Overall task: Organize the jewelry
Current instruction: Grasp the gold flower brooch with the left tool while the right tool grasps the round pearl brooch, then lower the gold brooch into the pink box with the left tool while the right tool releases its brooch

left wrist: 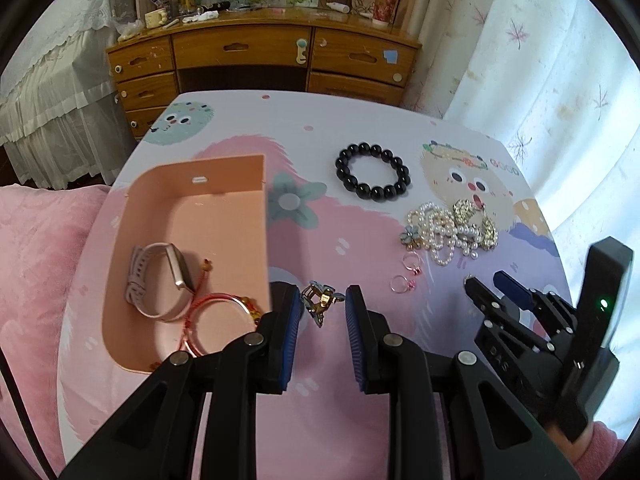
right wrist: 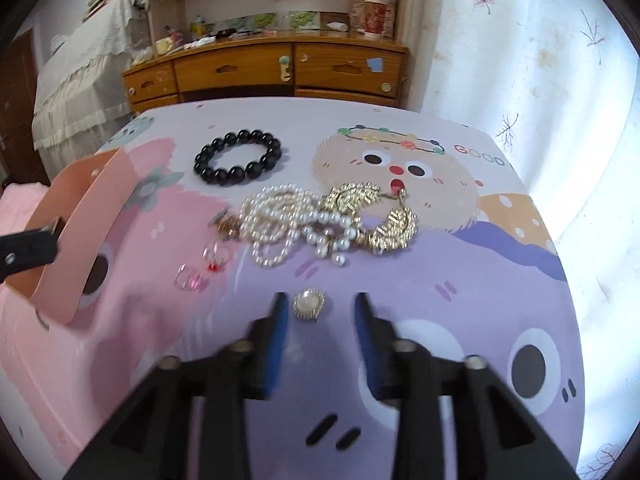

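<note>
In the left wrist view my left gripper point(left wrist: 322, 294) is shut on a small gold clip with blue flowers point(left wrist: 320, 304), lifted just right of the peach tray point(left wrist: 224, 216). The tray holds a pink watch point(left wrist: 160, 280) and a red cord bracelet point(left wrist: 216, 320). My right gripper point(right wrist: 320, 302) is open over the table, and a round pearl stud point(right wrist: 307, 305) lies between its fingers, untouched. Beyond it lie a pearl necklace point(right wrist: 296, 228) tangled with gold earrings point(right wrist: 394, 228), two thin rings point(right wrist: 200, 270) and a black bead bracelet point(right wrist: 238, 158).
The table wears a cartoon-print cloth point(right wrist: 460, 280). Behind it stands a wooden desk with drawers point(left wrist: 260, 48). A lace-covered bed point(left wrist: 52, 112) and a pink blanket point(left wrist: 36, 260) lie to the left. A white curtain point(left wrist: 540, 60) hangs on the right.
</note>
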A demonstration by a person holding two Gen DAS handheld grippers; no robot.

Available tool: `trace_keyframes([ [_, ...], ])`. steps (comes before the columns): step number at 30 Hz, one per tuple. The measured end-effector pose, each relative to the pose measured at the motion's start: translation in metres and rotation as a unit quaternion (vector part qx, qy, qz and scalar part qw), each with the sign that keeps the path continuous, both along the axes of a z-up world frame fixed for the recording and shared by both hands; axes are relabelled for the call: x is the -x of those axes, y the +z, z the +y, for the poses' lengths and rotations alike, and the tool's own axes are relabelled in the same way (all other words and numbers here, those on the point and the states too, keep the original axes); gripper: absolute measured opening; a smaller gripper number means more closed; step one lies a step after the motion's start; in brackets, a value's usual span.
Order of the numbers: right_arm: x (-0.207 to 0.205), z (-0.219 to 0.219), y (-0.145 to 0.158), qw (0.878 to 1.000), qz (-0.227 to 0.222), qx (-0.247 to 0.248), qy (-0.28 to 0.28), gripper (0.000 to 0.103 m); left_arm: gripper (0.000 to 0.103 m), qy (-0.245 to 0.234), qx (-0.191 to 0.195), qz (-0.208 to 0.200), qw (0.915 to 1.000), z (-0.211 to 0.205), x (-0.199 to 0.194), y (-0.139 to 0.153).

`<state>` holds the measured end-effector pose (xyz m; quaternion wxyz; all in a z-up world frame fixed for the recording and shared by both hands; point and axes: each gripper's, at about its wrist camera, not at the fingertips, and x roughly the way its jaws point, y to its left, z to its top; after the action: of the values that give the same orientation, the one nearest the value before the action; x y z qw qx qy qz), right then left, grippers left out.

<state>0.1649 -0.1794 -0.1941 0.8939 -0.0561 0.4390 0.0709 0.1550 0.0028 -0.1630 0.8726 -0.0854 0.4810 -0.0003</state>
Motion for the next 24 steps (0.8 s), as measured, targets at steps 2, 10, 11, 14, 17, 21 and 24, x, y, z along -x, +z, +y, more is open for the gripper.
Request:
trace_keyframes([
  [2, -0.005, 0.001, -0.001, 1.0, 0.003, -0.009, -0.005, 0.038, 0.021, 0.001, 0.004, -0.002, 1.0, 0.004, 0.0, 0.003],
  [10, -0.003, 0.017, -0.007, 1.0, 0.015, 0.011, -0.008, 0.031, 0.021, 0.005, 0.012, -0.011, 0.9999, 0.024, 0.001, 0.011],
  [11, -0.001, 0.019, -0.006, 1.0, 0.013, 0.012, -0.007, 0.027, 0.021, 0.005, 0.012, -0.011, 0.9999, 0.027, 0.002, 0.011],
  [14, 0.0, 0.025, -0.006, 1.0, 0.012, 0.023, -0.006, 0.017, 0.021, 0.008, 0.012, -0.013, 0.9998, 0.038, 0.004, 0.012],
  [17, 0.001, 0.031, -0.005, 0.999, 0.008, 0.033, -0.01, 0.014, 0.021, 0.01, 0.013, -0.012, 0.9998, 0.049, 0.006, 0.012],
  [21, 0.003, 0.039, -0.003, 0.999, 0.016, 0.028, -0.017, 0.014, 0.021, 0.012, 0.013, -0.011, 0.9998, 0.066, 0.01, 0.011],
  [24, 0.007, 0.05, -0.001, 0.999, 0.017, 0.03, -0.018, 0.011, 0.021, 0.011, 0.015, -0.01, 0.9998, 0.079, 0.012, 0.011],
])
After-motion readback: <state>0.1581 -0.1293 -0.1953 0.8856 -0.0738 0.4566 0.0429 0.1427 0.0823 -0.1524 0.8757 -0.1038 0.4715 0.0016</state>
